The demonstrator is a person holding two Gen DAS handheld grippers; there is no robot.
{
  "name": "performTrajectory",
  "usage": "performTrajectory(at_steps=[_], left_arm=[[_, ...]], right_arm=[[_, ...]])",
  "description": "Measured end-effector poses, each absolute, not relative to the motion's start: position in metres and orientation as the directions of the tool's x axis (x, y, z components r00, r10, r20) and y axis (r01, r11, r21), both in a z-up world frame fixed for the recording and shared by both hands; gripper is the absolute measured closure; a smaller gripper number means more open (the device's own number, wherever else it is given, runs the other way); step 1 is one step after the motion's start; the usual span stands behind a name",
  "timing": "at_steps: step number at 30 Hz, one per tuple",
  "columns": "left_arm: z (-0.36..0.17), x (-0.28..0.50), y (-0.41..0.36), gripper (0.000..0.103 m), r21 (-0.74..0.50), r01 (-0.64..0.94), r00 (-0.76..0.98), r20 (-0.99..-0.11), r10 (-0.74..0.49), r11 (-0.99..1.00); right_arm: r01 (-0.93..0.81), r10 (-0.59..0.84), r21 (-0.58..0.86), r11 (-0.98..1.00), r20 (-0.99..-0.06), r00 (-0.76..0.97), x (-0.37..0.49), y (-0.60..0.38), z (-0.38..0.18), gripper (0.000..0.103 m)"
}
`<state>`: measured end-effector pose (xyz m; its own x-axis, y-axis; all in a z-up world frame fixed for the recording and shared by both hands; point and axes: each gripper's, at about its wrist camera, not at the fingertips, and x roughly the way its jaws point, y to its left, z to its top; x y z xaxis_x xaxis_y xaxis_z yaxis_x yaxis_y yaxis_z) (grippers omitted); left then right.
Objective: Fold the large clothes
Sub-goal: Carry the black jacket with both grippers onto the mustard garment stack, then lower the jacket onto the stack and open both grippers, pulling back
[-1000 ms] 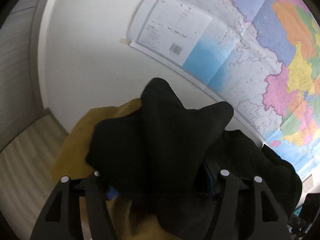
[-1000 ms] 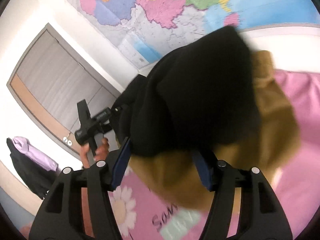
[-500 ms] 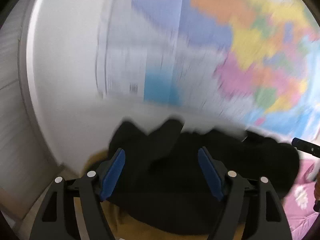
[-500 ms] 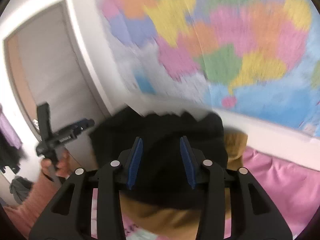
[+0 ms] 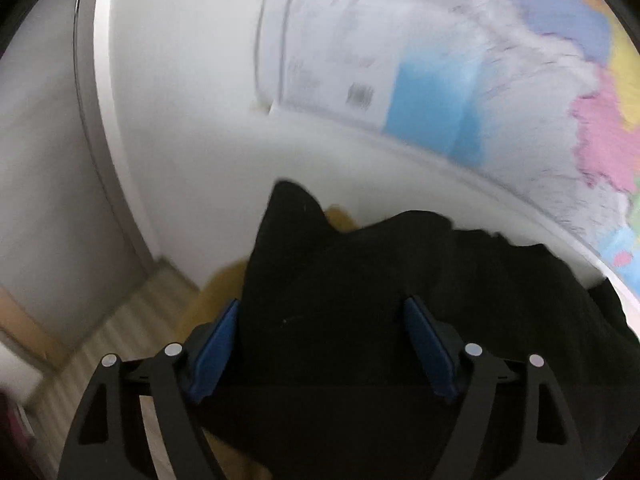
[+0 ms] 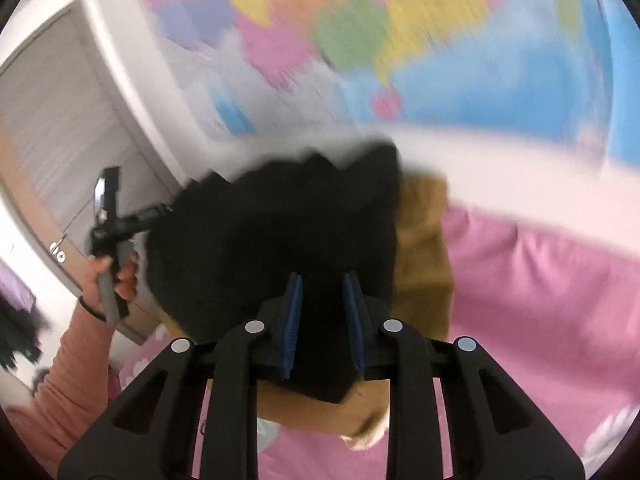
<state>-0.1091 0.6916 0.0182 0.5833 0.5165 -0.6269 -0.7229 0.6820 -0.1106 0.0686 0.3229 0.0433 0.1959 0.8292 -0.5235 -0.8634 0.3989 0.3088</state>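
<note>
the right gripper [image 6: 323,320] is narrowing onto the black garment [image 6: 280,232] held above the pink bed [image 6: 540,280]; the left gripper [image 5: 320,344] is spreading wide around cloth, grip uncertain, suggesting a regrasp.

Black garment [image 5: 360,320] bunched, lifted (mustard-brown lining [image 6: 424,264] showing) above pink bedding.

R tongs [image 6: 323,316] narrowed onto black garment [image 6: 280,232], L tongs [image 5: 322,340] wider apart — garment lowered, both cams swung.
</note>
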Motion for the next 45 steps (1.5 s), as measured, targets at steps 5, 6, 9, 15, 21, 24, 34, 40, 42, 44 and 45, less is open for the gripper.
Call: performTrajectory(at_steps=[5, 6, 9, 15, 21, 24, 34, 40, 42, 44, 45], left_arm=[[0.022, -0.109, 0.697, 0.023, -0.090, -0.724, 0.573, -0.631, 0.523, 0.684], [0.018, -0.105, 0.701, 0.022, -0.085, -0.731, 0.557, -0.648, 0.520, 0.677], [-0.011, -0.089, 0.723, 0.019, -0.065, -0.755, 0.480, -0.734, 0.481, 0.653], [-0.016, -0.095, 0.723, 0.017, -0.073, -0.766, 0.473, -0.737, 0.483, 0.639], [0.015, -0.121, 0.673, 0.020, -0.035, -0.725, 0.563, -0.605, 0.563, 0.688], [0.018, -0.137, 0.637, 0.020, -0.031, -0.655, 0.639, -0.558, 0.530, 0.755], [-0.012, -0.144, 0.595, 0.020, 0.054, -0.627, 0.620, -0.569, 0.540, 0.777], [-0.003, -0.175, 0.563, 0.011, 0.016, -0.669, 0.635, -0.507, 0.582, 0.743], [0.000, -0.186, 0.547, 0.006, 0.023, -0.676, 0.637, -0.483, 0.600, 0.736], [0.003, -0.194, 0.534, 0.006, 0.030, -0.681, 0.640, -0.460, 0.615, 0.732], [0.004, -0.197, 0.527, 0.006, 0.030, -0.683, 0.641, -0.453, 0.619, 0.730]], right_arm=[[-0.926, 0.837, 0.171, 0.336, -0.505, 0.211, 0.037, 0.367, 0.055, 0.065], [-0.931, 0.825, 0.146, 0.334, -0.523, 0.214, 0.034, 0.375, 0.051, 0.066], [-0.931, 0.771, 0.115, 0.347, -0.599, 0.214, 0.037, 0.397, 0.022, 0.066], [-0.911, 0.791, 0.215, 0.353, -0.588, 0.168, 0.042, 0.375, 0.019, 0.067], [-0.933, 0.857, 0.208, 0.293, -0.490, 0.160, 0.018, 0.351, 0.044, 0.063], [-0.954, 0.859, 0.161, 0.254, -0.491, 0.146, -0.001, 0.356, 0.045, 0.063], [-0.961, 0.798, -0.011, 0.276, -0.555, 0.236, -0.032, 0.371, 0.014, 0.055], [-0.962, 0.825, 0.028, 0.273, -0.521, 0.219, -0.046, 0.347, 0.019, 0.038], [-0.959, 0.826, 0.045, 0.281, -0.520, 0.218, -0.049, 0.340, 0.017, 0.034], [-0.957, 0.829, 0.053, 0.285, -0.514, 0.219, -0.054, 0.334, 0.014, 0.024], [-0.953, 0.828, 0.053, 0.300, -0.511, 0.232, -0.057, 0.330, 0.012, 0.021]])
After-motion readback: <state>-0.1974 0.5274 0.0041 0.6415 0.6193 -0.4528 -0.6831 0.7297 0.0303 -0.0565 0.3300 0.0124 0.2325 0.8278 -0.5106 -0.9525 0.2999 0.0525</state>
